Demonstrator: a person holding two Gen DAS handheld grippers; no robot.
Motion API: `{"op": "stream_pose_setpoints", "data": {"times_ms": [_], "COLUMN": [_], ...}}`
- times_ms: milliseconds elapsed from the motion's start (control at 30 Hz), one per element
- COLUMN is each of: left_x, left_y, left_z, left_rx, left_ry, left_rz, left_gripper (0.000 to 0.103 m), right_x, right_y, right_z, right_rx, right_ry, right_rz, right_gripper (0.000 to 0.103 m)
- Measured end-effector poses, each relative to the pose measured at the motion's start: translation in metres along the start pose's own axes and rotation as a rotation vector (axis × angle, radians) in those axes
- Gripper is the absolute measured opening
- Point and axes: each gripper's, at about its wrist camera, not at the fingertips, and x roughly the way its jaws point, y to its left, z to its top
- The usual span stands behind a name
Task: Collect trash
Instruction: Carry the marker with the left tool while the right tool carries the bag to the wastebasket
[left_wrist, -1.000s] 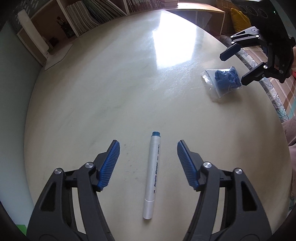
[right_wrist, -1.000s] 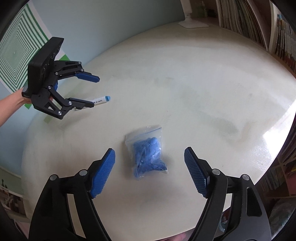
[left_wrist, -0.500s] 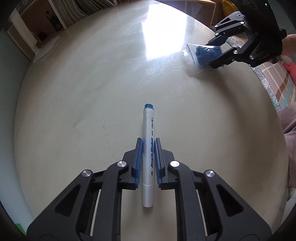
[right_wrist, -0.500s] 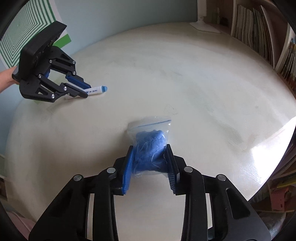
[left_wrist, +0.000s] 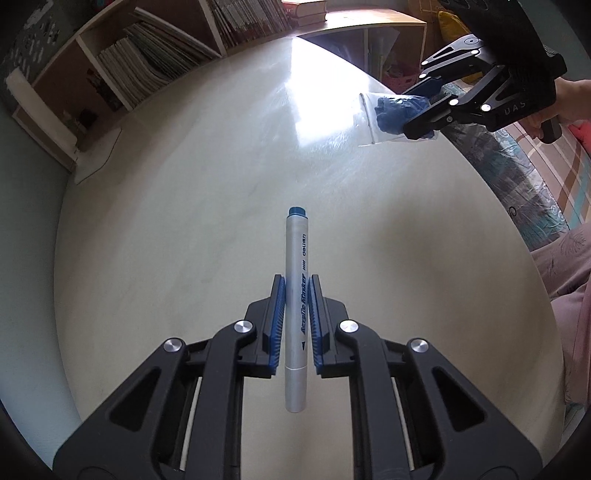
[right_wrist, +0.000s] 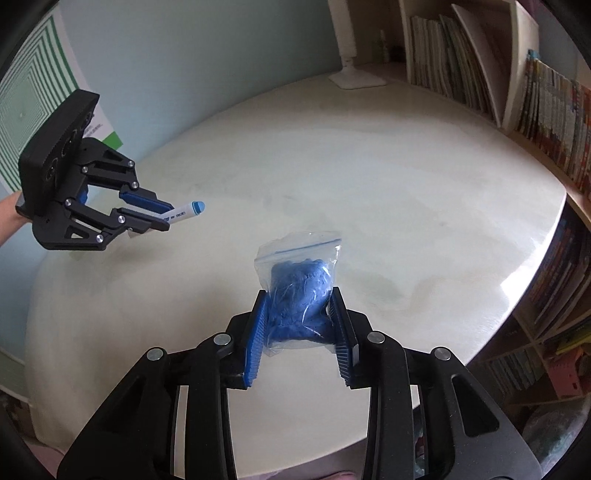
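Observation:
My left gripper (left_wrist: 296, 291) is shut on a silver marker with a blue cap (left_wrist: 296, 258) and holds it above the round cream table (left_wrist: 184, 221). It also shows in the right wrist view (right_wrist: 155, 210), with the marker (right_wrist: 184, 213) sticking out past its fingers. My right gripper (right_wrist: 299, 306) is shut on a clear zip bag of blue material (right_wrist: 299, 291) and holds it lifted off the table. In the left wrist view the right gripper (left_wrist: 428, 107) holds the bag (left_wrist: 388, 114) at the upper right.
Bookshelves (left_wrist: 147, 66) full of magazines run behind the table, also on the right in the right wrist view (right_wrist: 546, 110). A white lamp base (right_wrist: 354, 79) stands at the table's far edge. A patterned cushion (left_wrist: 524, 177) lies beyond the table's right edge.
Both grippers closed, the left on the marker and the right on the bag. Both have since lifted their objects off the table.

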Motion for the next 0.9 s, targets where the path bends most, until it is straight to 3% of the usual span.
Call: {"op": "stream_pose_setpoints", "data": {"times_ms": [400,900], "left_x": [0.007,0.053], "left_y": [-0.069,-0.229], "left_z": [0.107,0.261], "left_rx": [0.118,0.37], "left_ry": [-0.082,-0.146], "left_rz": [-0.047,-0.187], "left_gripper": [0.011,0.011], "right_x": [-0.081,-0.189], "right_y": [-0.071,-0.179], "right_z": [-0.061,-0.193], "right_rx": [0.137,0.4], "right_ry": [-0.087,-0.177], "right_rz": [-0.115,-0.299], "right_gripper": [0.034,0.034]}}
